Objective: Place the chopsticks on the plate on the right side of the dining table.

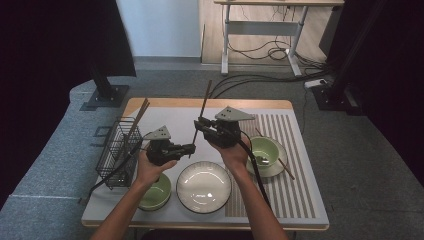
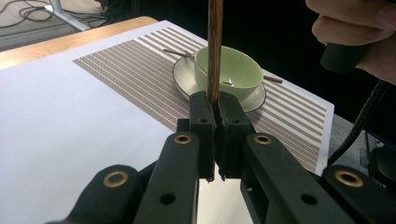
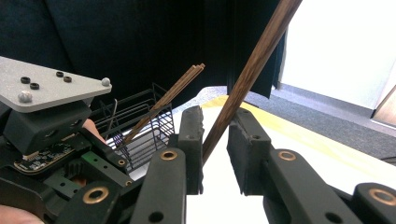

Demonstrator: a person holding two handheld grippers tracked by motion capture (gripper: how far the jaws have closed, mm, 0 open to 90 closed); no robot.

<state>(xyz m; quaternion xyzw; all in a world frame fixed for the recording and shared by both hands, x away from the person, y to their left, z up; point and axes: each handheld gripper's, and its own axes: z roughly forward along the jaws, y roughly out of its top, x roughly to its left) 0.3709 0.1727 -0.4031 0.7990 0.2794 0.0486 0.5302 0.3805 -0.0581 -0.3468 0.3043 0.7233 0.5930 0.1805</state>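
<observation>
My left gripper has its jaws clamped on the lower end of a dark brown wooden chopstick, which rises between my right gripper's parted jaws. Below lie a white surface, a pale green bowl on a saucer and a black wire basket of chopsticks.

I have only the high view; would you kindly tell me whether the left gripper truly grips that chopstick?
Observer: Yes. In the left gripper view, the left gripper has its jaws shut on the chopstick, which rises straight up from them.
Operator: Thank you. Is the right gripper shut on it as well?
Observer: No. In the right gripper view, the right gripper has its jaws apart; the chopstick slants up between them, with a clear gap on one side.
</observation>
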